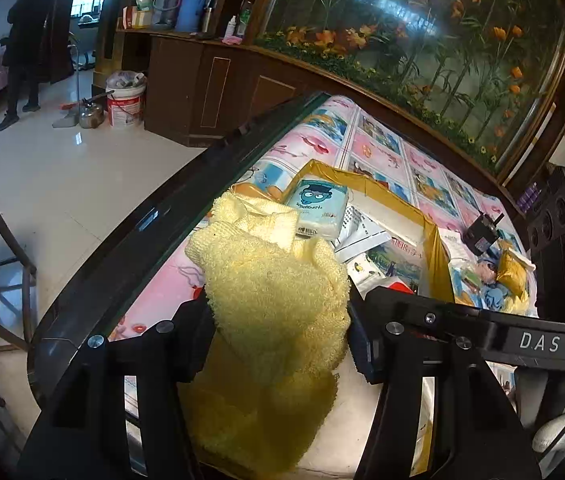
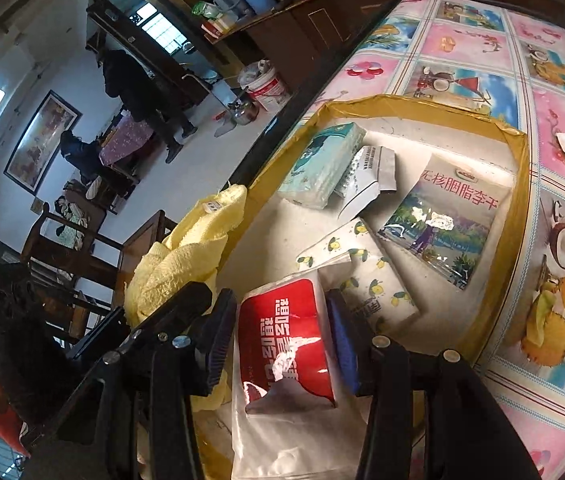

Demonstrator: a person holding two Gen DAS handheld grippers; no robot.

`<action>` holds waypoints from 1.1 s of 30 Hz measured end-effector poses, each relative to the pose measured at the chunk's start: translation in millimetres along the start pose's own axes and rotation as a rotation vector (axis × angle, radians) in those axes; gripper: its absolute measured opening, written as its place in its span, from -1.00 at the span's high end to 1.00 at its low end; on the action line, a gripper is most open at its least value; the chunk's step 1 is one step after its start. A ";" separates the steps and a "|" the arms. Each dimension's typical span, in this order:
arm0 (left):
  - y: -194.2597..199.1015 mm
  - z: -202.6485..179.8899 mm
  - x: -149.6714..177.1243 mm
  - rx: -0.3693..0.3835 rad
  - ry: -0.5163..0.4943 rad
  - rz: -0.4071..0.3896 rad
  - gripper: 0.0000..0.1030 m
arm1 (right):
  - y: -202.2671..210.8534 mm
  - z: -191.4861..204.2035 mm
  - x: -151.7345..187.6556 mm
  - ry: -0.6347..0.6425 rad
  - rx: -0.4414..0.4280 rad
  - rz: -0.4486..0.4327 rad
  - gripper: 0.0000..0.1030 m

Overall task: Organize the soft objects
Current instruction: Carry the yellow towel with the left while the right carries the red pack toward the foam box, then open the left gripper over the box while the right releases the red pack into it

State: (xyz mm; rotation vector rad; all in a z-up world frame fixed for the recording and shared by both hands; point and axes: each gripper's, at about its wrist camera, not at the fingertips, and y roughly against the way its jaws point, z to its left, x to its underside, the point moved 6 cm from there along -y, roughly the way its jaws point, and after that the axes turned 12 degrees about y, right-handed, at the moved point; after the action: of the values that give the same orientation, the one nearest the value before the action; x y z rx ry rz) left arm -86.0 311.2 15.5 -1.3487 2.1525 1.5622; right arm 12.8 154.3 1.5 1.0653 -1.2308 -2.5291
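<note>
At the table's (image 1: pixel 94 280) dark edge, just outside the tape-rimmed box (image 2: pixel 524 184), the left gripper (image 1: pixel 278 344) clamps the yellow towel (image 1: pixel 274 280). Over the box's near corner, the right gripper (image 2: pixel 282 344) clamps a red-and-white tissue pack (image 2: pixel 282 356).

The yellow towel (image 1: pixel 278 292) is a fluffy, knitted-looking thing, all bunched up and draped over the near-left edge of the box (image 2: pixel 520 168), hanging partly outside it. The box is shallow, white inside with brown tape round the rim, sitting on the table.

Inside it: a teal tissue pack (image 2: pixel 324 166) with a cartoon face lies at the far-left corner, a lemon-print tissue pack (image 2: pixel 366 276) lies flat in the middle, and a red-and-white tissue pack (image 2: pixel 282 344) sits tilted at the near edge, overlapping the lemon one.
</note>
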 end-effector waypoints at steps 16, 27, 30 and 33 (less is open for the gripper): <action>7.6 -13.5 6.8 -0.107 -0.087 -0.057 -0.14 | -5.9 -9.6 -7.9 0.019 0.074 -0.004 0.01; 29.4 -43.9 11.7 -0.277 -0.221 -0.186 -0.36 | 57.3 -0.4 2.7 0.144 0.158 -0.191 -0.15; 34.2 -51.0 14.0 -0.291 -0.241 -0.196 -0.36 | 64.6 -0.8 6.0 0.163 0.167 -0.200 -0.15; 40.1 -59.7 17.1 -0.309 -0.265 -0.210 -0.36 | 71.5 -3.9 11.1 0.162 0.171 -0.209 -0.15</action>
State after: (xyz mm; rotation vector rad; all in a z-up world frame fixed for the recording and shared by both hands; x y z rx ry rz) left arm -104.1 254.3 59.1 -1.3086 1.6116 1.9168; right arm -5.6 100.4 46.3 1.4778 -1.3752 -2.4546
